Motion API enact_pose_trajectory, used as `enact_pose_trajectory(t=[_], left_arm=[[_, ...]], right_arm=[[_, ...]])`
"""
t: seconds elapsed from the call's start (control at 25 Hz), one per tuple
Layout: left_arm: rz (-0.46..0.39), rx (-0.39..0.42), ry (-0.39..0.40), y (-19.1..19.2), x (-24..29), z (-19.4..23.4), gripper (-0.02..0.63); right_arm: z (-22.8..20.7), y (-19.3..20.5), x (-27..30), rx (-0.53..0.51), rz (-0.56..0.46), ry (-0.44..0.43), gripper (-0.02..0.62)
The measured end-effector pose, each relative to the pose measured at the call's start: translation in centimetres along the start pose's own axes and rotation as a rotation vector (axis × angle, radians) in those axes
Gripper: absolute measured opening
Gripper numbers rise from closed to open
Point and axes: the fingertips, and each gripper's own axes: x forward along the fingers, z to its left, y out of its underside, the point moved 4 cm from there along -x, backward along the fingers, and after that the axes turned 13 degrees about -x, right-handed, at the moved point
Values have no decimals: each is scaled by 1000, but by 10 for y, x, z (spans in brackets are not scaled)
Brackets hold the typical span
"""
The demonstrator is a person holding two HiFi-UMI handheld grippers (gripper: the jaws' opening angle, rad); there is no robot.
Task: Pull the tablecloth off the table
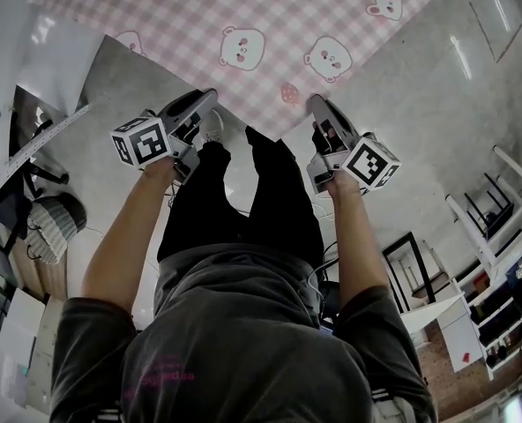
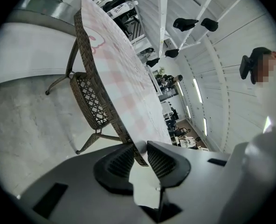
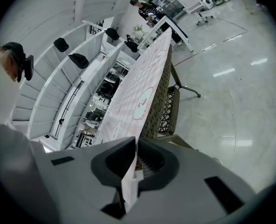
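Cloth (image 1: 270, 25), pink squares with bears, lies spread over the brown woven table (image 2: 94, 73). At its near edge the left gripper (image 2: 140, 149) and the right gripper (image 3: 135, 147) each have their jaws squeezed tight on it.

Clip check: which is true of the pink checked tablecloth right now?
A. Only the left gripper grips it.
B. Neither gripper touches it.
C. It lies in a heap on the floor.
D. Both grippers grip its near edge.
D: the left gripper and the right gripper each show cloth pinched between their jaws, and the head view shows both at the near edge of the tablecloth.
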Motion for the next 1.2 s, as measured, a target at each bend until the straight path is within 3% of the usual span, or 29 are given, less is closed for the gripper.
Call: enact_pose_trajectory(t=[0.32, 0.6, 0.88, 1.04, 1.2], left_arm=[[1, 13, 48, -2, -3, 1, 6], [-7, 52, 113, 1, -12, -28, 0], [-51, 143, 203, 8, -15, -20, 0], [-94, 238, 276, -8, -4, -23, 0], [-83, 244, 284, -1, -11, -26, 0]], right_arm=[[4, -4, 0, 4, -42, 16, 6], [13, -4, -9, -13, -72, 3, 5], [6, 11, -10, -81, -157, -36, 5], [-2, -3, 4, -154, -250, -81, 5], [6, 4, -5, -132, -258, -84, 5]])
